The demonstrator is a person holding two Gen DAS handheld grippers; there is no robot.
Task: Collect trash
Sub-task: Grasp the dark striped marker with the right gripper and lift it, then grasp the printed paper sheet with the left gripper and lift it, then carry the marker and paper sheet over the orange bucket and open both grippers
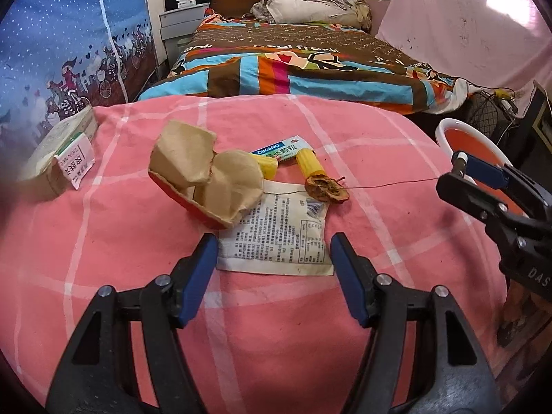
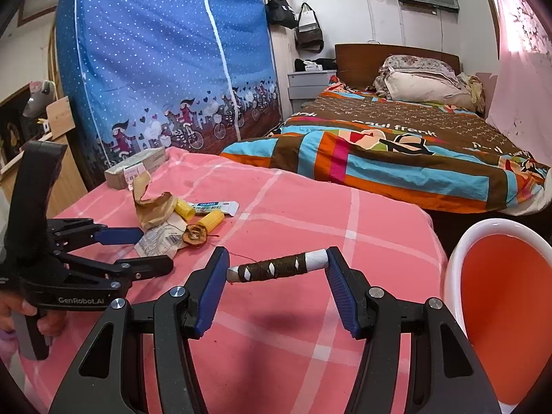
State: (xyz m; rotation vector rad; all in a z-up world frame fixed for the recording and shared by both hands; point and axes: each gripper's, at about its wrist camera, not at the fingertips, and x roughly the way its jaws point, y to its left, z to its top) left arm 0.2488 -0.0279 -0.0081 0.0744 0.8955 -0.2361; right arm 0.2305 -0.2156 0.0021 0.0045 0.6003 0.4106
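Pink cloth (image 1: 114, 227) carries the trash in one far-left pile: bag (image 1: 203, 176), sachet (image 1: 276, 238), fruit core (image 1: 326, 189). Left gripper (image 1: 274, 258) hangs over the sachet, jaws apart, empty. Right gripper (image 2: 277, 270) clamps a thread spool (image 2: 276, 267) endwise, near the bin (image 2: 496, 296) at right, probably to drop it in.

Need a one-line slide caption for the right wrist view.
Right gripper holds a thread spool endwise above the pink cloth, beside the orange bin.
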